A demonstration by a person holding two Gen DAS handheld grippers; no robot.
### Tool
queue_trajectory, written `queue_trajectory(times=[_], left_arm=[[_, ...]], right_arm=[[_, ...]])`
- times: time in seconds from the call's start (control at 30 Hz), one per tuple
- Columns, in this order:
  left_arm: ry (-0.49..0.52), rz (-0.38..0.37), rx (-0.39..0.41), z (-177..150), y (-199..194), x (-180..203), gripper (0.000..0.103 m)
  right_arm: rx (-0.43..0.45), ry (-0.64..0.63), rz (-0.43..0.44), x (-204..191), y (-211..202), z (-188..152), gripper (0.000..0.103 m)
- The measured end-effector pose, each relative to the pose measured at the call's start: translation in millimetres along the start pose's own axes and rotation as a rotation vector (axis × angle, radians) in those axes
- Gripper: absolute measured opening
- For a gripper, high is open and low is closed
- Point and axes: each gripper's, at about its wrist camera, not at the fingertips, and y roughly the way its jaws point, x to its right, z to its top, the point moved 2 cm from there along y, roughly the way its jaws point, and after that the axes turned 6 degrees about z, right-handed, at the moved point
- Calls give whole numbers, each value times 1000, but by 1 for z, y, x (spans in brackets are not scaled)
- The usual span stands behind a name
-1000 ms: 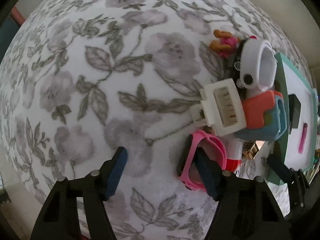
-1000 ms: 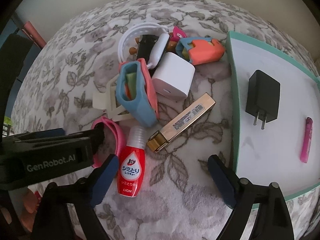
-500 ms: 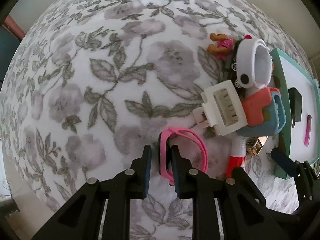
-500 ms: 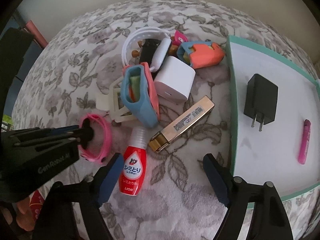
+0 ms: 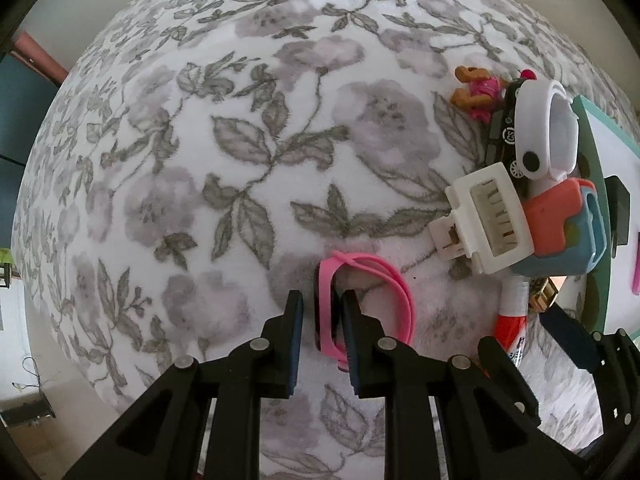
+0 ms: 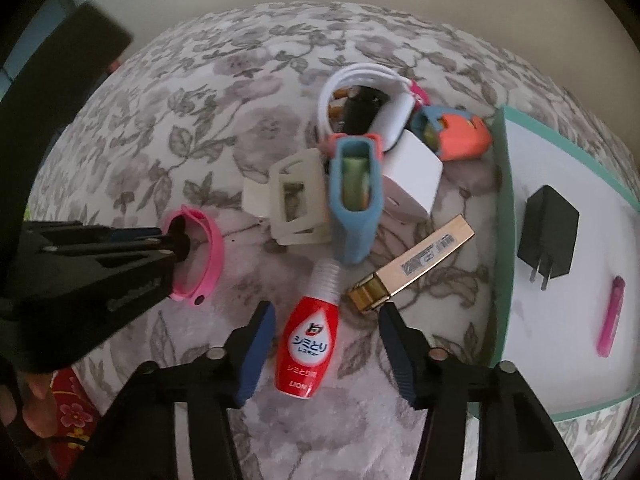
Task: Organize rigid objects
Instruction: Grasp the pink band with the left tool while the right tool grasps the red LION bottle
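Observation:
My left gripper (image 5: 322, 312) is shut on the pink wristband (image 5: 372, 280), pinching its thick end; the band's loop hangs to the right over the floral cloth. In the right wrist view the band (image 6: 208, 256) sits at the left gripper's tip. My right gripper (image 6: 326, 312) is open, its fingers on either side of a red bottle (image 6: 310, 348) lying on the cloth. A pile lies beyond: a cream hair clip (image 6: 292, 200), a blue-and-coral case (image 6: 354, 196), a white charger (image 6: 412, 172), a gold lighter (image 6: 416, 264).
A teal-rimmed white tray (image 6: 502, 240) at the right holds a black plug adapter (image 6: 548, 232) and a pink pen (image 6: 612, 320). A white band (image 5: 548, 128), a toy car and a small doll (image 5: 478, 92) lie at the pile's far end. Floral cloth covers the table.
The left gripper shut on the pink wristband and drew it left, away from the pile. The right gripper moved forward so the red bottle now lies between its fingers.

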Motion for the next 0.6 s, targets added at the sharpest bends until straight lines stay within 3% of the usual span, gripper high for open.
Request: queue_trajectory(times=[0.2,0.33,0.6], left_arm=[[3,5,4,-3,3,3,20],[-3,0,5,-2,2,1,20],[-44,-42,14,1,5,-7,20]], right_arm=[[-22,-33,-9,-6,10,-2,32],[-21,-86,-45,-14,13,-3,31],[-4,-77,-31,-11,9,-3,30]])
